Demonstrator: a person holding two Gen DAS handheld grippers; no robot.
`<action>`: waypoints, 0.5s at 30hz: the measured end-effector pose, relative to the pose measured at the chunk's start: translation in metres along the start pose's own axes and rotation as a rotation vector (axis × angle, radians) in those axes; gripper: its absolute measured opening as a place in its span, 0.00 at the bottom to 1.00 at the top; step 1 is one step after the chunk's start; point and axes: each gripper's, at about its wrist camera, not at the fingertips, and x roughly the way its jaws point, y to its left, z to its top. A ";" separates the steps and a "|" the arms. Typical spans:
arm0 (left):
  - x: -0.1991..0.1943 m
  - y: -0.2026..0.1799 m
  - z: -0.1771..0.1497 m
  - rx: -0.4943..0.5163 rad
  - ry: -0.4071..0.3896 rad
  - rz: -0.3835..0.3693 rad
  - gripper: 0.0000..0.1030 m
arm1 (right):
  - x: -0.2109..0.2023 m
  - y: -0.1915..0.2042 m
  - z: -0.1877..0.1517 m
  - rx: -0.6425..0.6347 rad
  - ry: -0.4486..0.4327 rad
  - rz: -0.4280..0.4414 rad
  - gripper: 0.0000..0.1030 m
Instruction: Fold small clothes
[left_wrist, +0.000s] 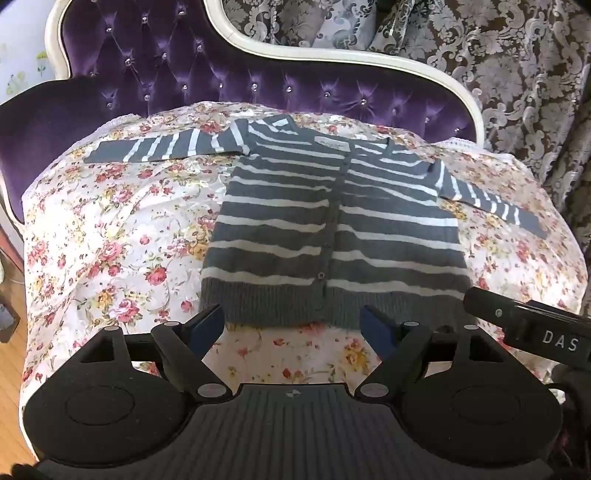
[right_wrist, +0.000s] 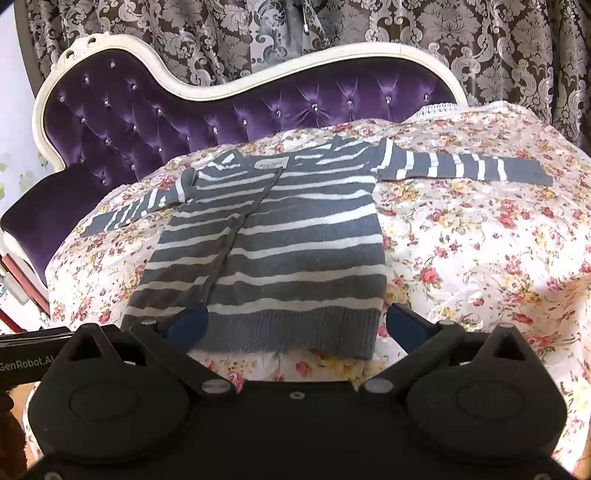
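A small grey cardigan with white stripes lies flat and buttoned on a floral cloth, both sleeves spread out sideways. My left gripper is open, hovering just above the cardigan's ribbed hem with nothing between its fingers. My right gripper is open wide over the hem's right half, its blue pads standing on either side of the hem without pressing it. The body of the right gripper shows at the right edge of the left wrist view.
The floral cloth covers the seat of a purple tufted sofa with a white frame. Patterned curtains hang behind. A wooden floor shows at the lower left.
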 end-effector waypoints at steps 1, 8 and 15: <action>0.000 0.000 0.000 0.004 -0.001 0.004 0.77 | -0.002 0.001 0.001 0.003 0.003 0.002 0.99; 0.001 -0.002 0.000 0.021 0.002 0.020 0.77 | -0.002 0.000 0.001 0.008 0.012 0.001 0.99; 0.002 0.000 -0.001 0.022 0.006 0.026 0.77 | 0.001 -0.001 0.000 0.011 0.022 0.002 0.99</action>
